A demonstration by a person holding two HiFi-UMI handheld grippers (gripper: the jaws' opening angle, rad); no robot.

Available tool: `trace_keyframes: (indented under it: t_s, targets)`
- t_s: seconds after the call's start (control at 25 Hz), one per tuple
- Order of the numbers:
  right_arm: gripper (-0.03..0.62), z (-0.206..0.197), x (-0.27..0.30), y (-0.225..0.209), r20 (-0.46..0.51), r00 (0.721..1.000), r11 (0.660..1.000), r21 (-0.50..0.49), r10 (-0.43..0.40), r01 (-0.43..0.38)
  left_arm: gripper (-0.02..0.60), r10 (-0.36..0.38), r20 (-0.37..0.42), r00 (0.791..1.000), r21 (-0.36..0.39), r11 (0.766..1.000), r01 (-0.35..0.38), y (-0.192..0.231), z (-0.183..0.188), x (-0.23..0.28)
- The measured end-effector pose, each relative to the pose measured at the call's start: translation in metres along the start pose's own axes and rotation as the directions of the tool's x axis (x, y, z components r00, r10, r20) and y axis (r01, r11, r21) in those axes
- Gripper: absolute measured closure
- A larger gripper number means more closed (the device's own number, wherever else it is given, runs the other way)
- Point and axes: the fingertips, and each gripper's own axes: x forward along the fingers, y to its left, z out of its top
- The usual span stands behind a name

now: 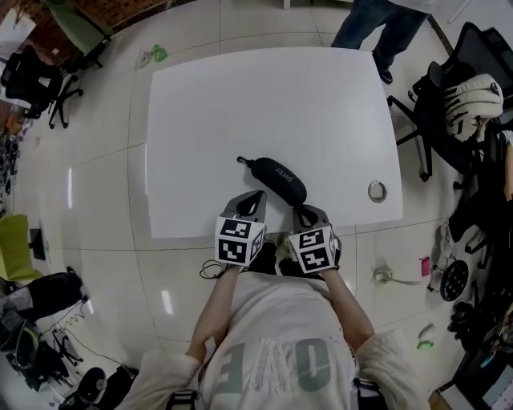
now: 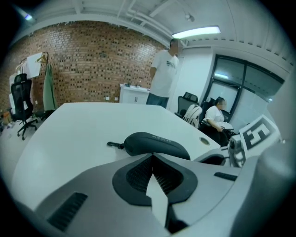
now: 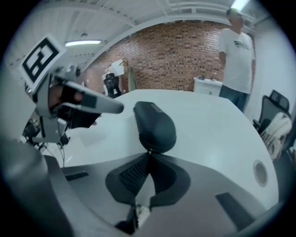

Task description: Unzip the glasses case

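near the front edge of the table [image 1: 240,96], the glasses case [image 1: 276,178] sits just ahead of my left gripper [image 1: 258,195] and right gripper [image 1: 298,210], both pinched together empty, so unzipping it unpinned could drag it off.

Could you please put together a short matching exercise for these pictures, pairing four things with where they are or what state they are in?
Things:
1. glasses case
2. metal ring
3. left tongs
4. standing person

Descriptions:
A. at the far edge of the table
B. closed on nothing, over the near edge
C. black, lying on the tabletop
D. set into the tabletop near its right-hand near corner

Pairs: 1-C; 2-D; 3-B; 4-A
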Motion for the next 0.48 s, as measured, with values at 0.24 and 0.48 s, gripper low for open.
trace_keyframes:
  t_s: [0.24,0.48]
  targets:
    - [0.594,-0.002,0.007,0.05,-0.028,0.994,0.986,-0.122,0.11,-0.113,0.578,-0.04,0.008,0.999,0.101,0.994,0.039,-0.024,0.015,0.007]
    - [0.594,-0.007,0.009,0.055,-0.037,0.989,0.986,-0.08,0.141,-0.144,0.578,-0.092,-0.055,0.994,0.115,0.989,0.098,-0.038,0.011,0.025]
